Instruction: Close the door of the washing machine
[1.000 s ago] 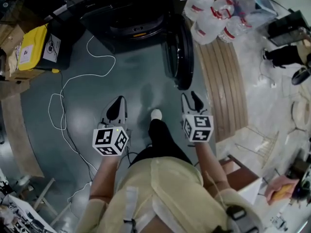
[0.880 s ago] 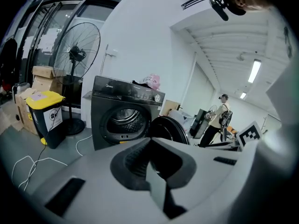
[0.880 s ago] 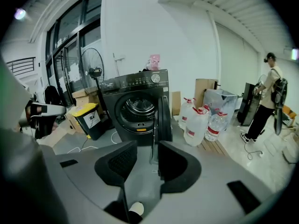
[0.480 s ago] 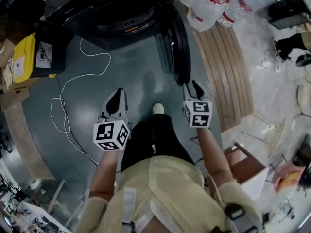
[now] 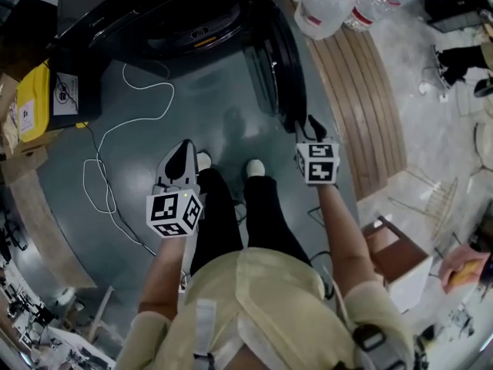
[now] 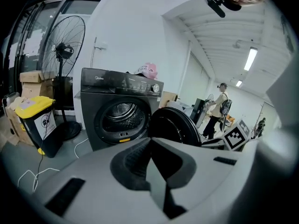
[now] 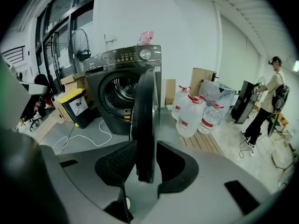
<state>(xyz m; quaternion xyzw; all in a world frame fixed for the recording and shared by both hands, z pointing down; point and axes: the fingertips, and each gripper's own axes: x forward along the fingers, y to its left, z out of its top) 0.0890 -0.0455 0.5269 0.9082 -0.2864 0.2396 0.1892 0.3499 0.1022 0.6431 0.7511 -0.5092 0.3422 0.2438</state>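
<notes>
**Door wide open – the close has not begun**

The washing machine [image 5: 177, 21] stands at the person's 12 o'clock, its drum mouth uncovered. Its door [image 5: 279, 68] hangs out at about 1 o'clock, swung so far that it points almost straight back at the person and shows edge-on in the right gripper view. By that reading nothing of the task is done: the whole swing back to the drum is left, and so is the last push to seat the latch.

The right gripper [image 5: 308, 126] is the one placed to do it. Its jaws stand well apart with the free edge of the door between them. They straddle the rim rather than pinch it, and I cannot tell whether either pad touches it. The likely next move is a sweep towards 10 or 11 o'clock, carrying the door round on its hinge.

The left gripper [image 5: 183, 156] hangs at 11 o'clock over bare floor, well apart from the machine. Its jaws are drawn together and hold nothing – its own view looks past them at the open drum.

Little lies in the door's path. A white cable [image 5: 131, 122] loops across the floor at 10 o'clock and a yellow-lidded bin [image 5: 35, 99] stands at 9 o'clock beside the machine. The water bottles [image 5: 323, 6] sit at 1 o'clock, on the far side of the door from the drum.
</notes>
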